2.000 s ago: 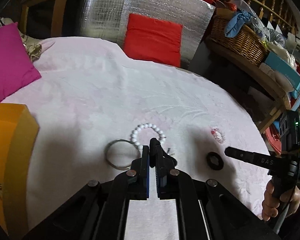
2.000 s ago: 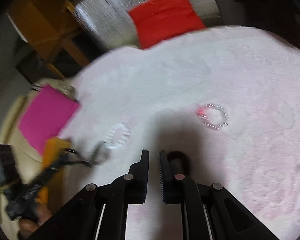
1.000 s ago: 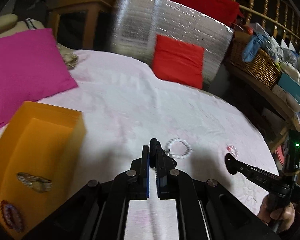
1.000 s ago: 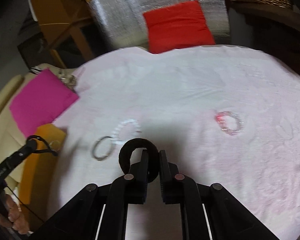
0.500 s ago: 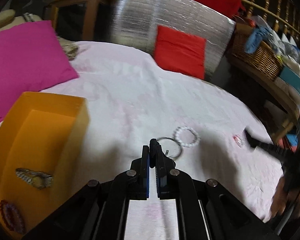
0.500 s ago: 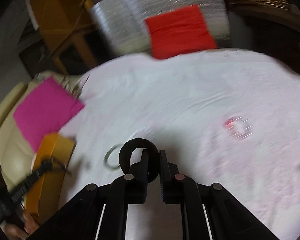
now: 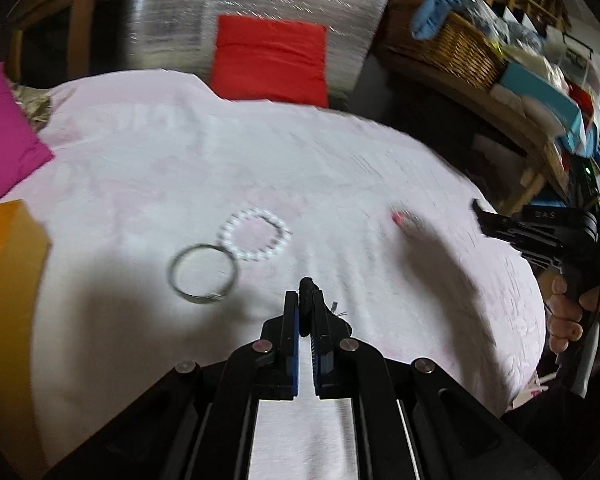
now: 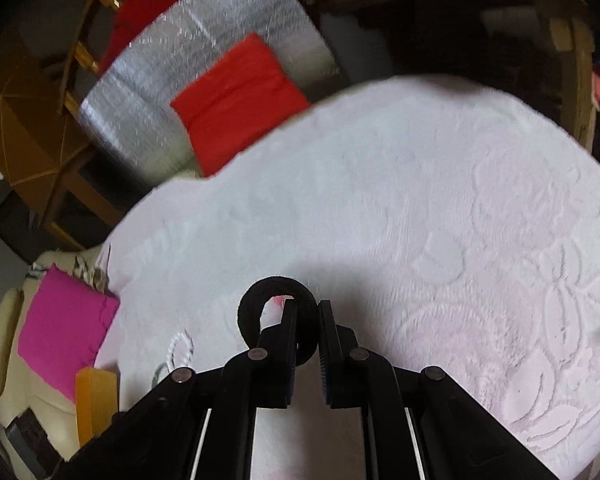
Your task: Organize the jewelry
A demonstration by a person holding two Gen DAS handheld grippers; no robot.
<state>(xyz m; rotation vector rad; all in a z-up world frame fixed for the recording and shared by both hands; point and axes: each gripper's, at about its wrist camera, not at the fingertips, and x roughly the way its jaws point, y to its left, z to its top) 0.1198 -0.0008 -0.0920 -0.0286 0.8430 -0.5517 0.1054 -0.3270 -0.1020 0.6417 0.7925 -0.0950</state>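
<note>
The right claw pinches the black hair tie and the orange box lies far to its left — nearer the left claw, shut on something small I cannot identify.

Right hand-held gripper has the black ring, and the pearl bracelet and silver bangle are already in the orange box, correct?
Not quite. In the left wrist view the white pearl bracelet and silver metal bangle lie on the pink tablecloth, outside the orange box. The right hand-held gripper does hold the black ring.
</note>
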